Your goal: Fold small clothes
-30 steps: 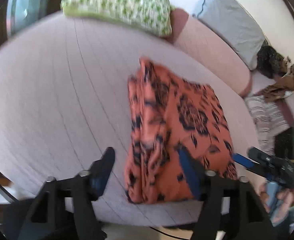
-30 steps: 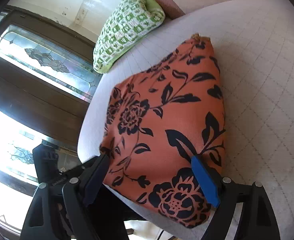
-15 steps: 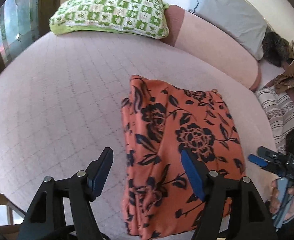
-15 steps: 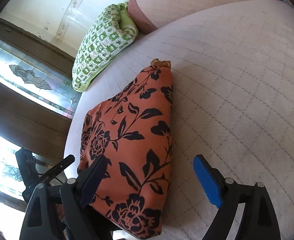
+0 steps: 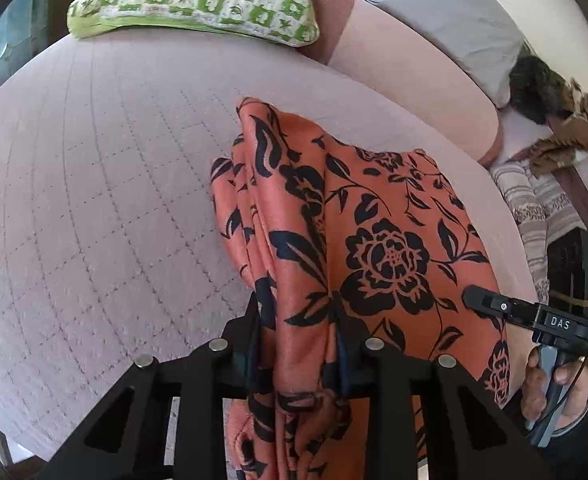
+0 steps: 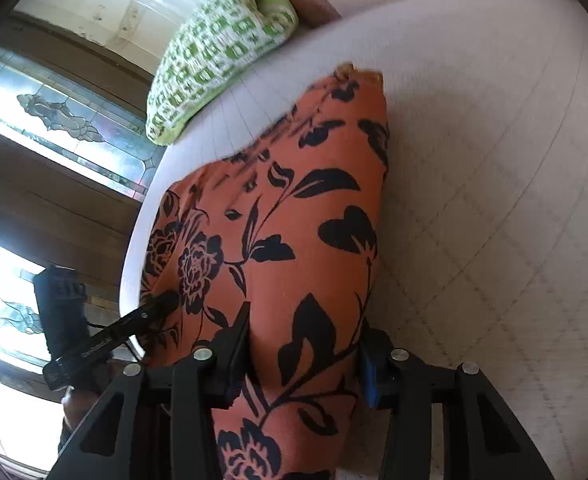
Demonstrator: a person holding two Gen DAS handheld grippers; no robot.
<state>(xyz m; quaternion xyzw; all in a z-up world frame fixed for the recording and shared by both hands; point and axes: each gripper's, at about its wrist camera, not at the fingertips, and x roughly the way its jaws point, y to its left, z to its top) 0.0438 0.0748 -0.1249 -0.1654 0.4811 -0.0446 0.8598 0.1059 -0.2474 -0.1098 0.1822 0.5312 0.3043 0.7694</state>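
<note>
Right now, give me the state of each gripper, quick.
Left gripper: jaws have just been closing, now shut on the near edge of the orange floral cloth.
Right gripper: jaws have just been closing, now shut on the same cloth.

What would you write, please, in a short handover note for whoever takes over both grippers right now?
Left gripper: jaws have just closed, pinching the near edge of the orange floral garment.
Right gripper: likewise just closed on the same near edge, further along it.
Garment: lies part-folded on the quilted pink cushion, near edge bunched and hanging over the front; green checked pillow behind.
Done: both grips taken.
Left: probably carry the near edge over to the far end, release, smooth.
</note>
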